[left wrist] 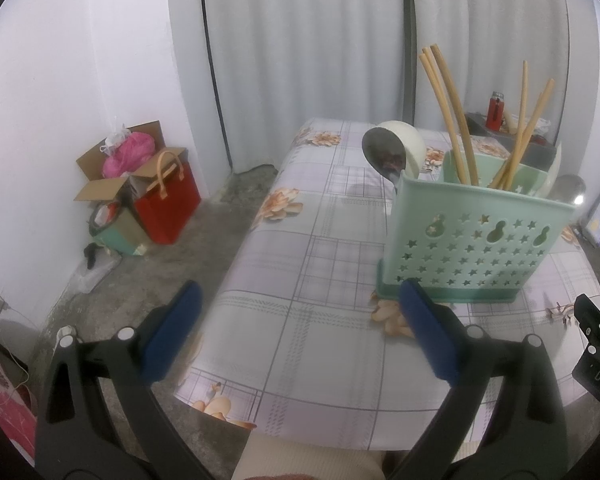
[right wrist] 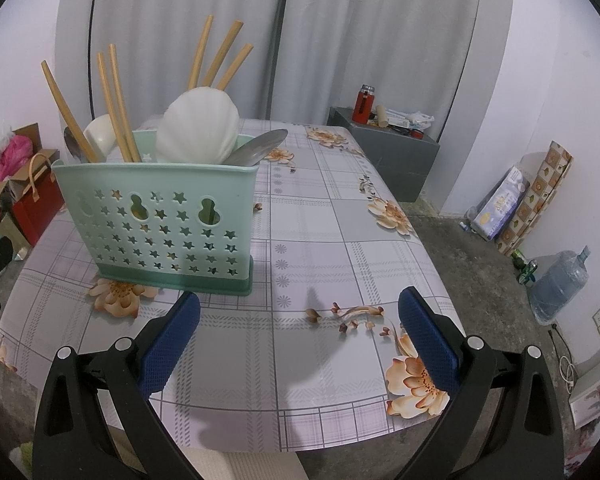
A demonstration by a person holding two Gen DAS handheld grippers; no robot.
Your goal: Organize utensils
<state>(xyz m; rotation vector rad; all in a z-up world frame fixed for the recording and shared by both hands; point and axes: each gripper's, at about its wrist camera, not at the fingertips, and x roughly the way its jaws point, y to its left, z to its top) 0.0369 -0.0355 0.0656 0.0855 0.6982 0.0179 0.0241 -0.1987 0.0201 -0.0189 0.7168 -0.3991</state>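
white curtains (right wrist: 204, 20), rough concrete floor (right wrist: 472, 264), grey cabinet (right wrist: 396, 156)

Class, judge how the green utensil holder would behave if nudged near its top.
The green utensil holder is tall on a narrow base, so it may tip. Thin perforated plastic suggests lightness. Chopsticks and spoons leaning inside probably raise its balance.

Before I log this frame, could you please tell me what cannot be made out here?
- Utensil lower ends, both views: hidden by the green caddy wall.
- Right metal spoon, left wrist view: blurred, partly behind the caddy.
- Items on the grey cabinet, right wrist view: too small.
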